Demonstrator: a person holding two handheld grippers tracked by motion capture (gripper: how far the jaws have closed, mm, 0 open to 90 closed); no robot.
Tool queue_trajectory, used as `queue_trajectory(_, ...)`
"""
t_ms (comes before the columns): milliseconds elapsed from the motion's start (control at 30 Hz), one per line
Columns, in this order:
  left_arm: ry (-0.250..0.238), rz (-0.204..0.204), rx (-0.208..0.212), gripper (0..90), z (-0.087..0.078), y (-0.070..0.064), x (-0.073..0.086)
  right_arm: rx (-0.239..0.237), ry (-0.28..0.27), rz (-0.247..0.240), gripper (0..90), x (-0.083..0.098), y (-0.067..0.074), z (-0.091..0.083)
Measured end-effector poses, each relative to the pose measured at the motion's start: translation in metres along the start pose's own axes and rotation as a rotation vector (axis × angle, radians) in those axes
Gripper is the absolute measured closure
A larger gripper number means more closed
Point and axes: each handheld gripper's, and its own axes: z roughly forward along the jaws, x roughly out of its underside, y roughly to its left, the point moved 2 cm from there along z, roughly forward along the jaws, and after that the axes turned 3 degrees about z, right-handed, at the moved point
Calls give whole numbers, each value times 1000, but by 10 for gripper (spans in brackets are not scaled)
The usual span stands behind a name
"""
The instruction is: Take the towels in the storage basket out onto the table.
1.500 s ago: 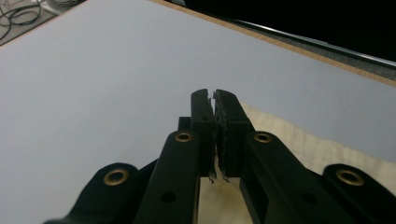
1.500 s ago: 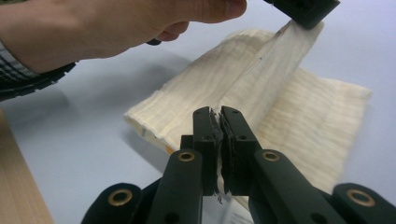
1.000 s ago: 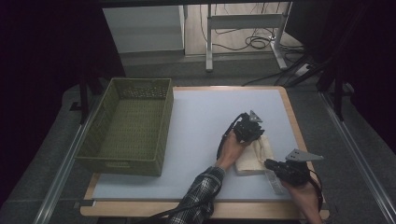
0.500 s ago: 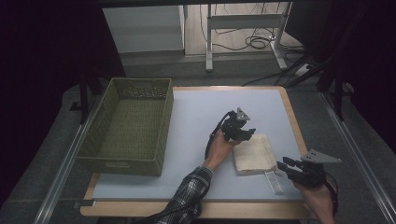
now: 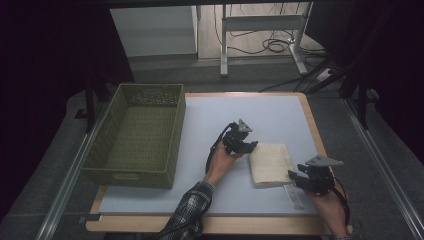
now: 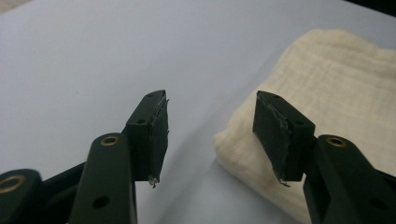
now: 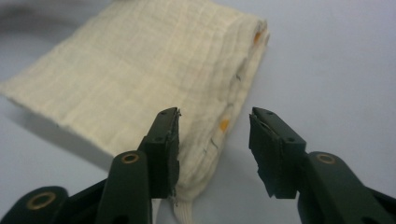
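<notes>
A folded cream cloth [image 5: 270,162] lies flat on the pale blue table top [image 5: 215,112]. My left gripper [image 5: 251,146] hovers at the cloth's left edge; its jaws have just been opening and stand open. In the left gripper view the left gripper [image 6: 210,121] has nothing between its jaws, and the cloth [image 6: 336,88] lies to the right. My right gripper [image 5: 294,176] sits at the cloth's near right corner, and its jaws have also just been opening. In the right gripper view the right gripper [image 7: 215,135] is open, and the cloth's [image 7: 149,70] folded corner reaches into the gap untouched.
A green woven basket [image 5: 135,135] stands on the left of the table. A white strip [image 5: 295,195] trails from the cloth toward the table's wooden front edge [image 5: 240,225]. Dark floor and table legs lie beyond the far edge.
Both grippers were shut on the cloth and have let go. The left hand moved left off the cloth, the right gripper drew back to its near corner, and the cloth now lies flat.
</notes>
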Motion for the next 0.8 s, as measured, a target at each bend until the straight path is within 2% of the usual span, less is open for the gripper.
queue_trajectory(200,32,7,-7,456,7,-2,8,-23,40,23,482,9,1,3)
queue_trajectory(267,51,15,-15,457,9,-1,10,-33,39,36,488,10,1,5)
queue_trajectory(333,60,10,-13,457,11,1,13,-50,40,67,536,11,1,7)
queue_trajectory(433,48,-20,28,516,12,3,16,-62,32,91,568,12,1,8)
queue_trajectory(533,39,-82,91,614,14,5,17,-56,45,102,647,11,1,8)
queue_trajectory(567,41,-97,99,635,14,6,18,-55,48,106,686,11,1,9)
queue_trajectory(633,48,-105,106,645,14,6,17,-91,58,116,798,10,3,9)
queue_trajectory(700,56,-108,125,681,13,5,16,-99,63,122,818,9,4,9)
queue_trajectory(767,62,-107,151,778,13,3,16,-107,66,129,825,9,3,10)
queue_trajectory(800,62,-98,148,805,13,1,15,-112,71,136,827,9,3,10)
